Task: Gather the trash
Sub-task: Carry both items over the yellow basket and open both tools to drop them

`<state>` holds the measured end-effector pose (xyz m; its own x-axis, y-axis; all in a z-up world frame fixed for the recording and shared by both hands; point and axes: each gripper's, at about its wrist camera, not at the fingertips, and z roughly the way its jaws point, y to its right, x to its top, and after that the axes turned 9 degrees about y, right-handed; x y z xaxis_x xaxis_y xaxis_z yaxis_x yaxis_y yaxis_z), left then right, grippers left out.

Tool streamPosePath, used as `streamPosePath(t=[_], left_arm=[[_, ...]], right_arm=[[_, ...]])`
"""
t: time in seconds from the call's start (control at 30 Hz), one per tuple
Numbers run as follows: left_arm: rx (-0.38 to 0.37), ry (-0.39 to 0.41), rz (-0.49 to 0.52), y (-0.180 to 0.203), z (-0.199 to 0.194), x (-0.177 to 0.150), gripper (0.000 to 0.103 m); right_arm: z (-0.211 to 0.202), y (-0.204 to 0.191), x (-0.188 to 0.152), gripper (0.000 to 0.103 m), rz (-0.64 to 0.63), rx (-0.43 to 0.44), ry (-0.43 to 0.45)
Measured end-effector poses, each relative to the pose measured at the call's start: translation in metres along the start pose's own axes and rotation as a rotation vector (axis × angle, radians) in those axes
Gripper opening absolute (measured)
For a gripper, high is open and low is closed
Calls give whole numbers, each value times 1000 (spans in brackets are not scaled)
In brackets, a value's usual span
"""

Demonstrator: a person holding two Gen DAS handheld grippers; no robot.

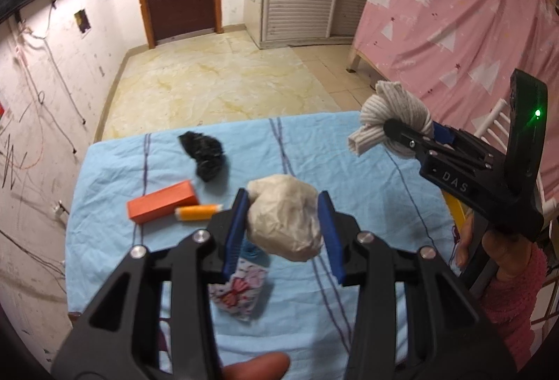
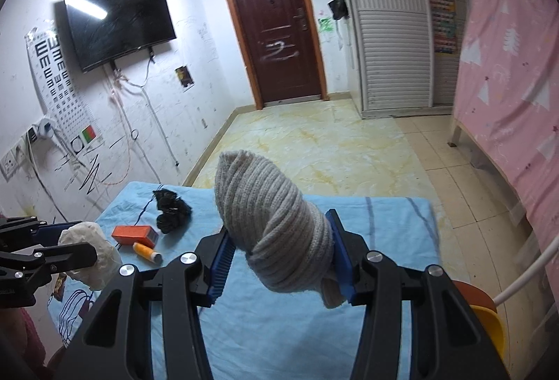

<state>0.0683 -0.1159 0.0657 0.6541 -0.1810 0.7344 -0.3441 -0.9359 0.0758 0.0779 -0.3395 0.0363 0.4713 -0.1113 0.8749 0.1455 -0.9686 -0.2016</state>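
Note:
My left gripper (image 1: pixel 284 233) is shut on a crumpled white paper wad (image 1: pixel 284 222), held above the blue-covered table (image 1: pixel 349 310); the same wad (image 2: pixel 91 254) shows at the left of the right wrist view. My right gripper (image 2: pixel 279 257) is shut on a rolled grey knitted sock (image 2: pixel 276 226), lifted over the table; the left wrist view shows that sock (image 1: pixel 391 119) at upper right. On the cloth lie a black crumpled clump (image 1: pixel 206 154), an orange box (image 1: pixel 160 201), an orange spool of thread (image 1: pixel 199 213) and a patterned wrapper (image 1: pixel 241 289).
The table's far edge drops to a yellow marbled floor (image 1: pixel 216 79). A pink-draped bunk bed (image 1: pixel 454 13) stands at the right, with a white chair rail and an orange and yellow bin (image 2: pixel 489 320) beside the table. A scribbled wall with cables runs along the left.

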Motion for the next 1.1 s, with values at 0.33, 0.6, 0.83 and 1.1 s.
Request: streamPosePath(t=[0.33,0.6,0.83,1.1], left_arm=[[-61,-15,65,54,13,5,39],[-106,-20,123,97,22,9,39],[-157,-39,151,135,31,9,39],[-225,-68,159,177,41,7,39]], right_arm=[[-35,56,-10,44,66,-79,36],[-69,106,-20,44,130,-151,77],[-94,148,-37,44,188,-219,97],[-112,185,-61,44,246,-285,101]])
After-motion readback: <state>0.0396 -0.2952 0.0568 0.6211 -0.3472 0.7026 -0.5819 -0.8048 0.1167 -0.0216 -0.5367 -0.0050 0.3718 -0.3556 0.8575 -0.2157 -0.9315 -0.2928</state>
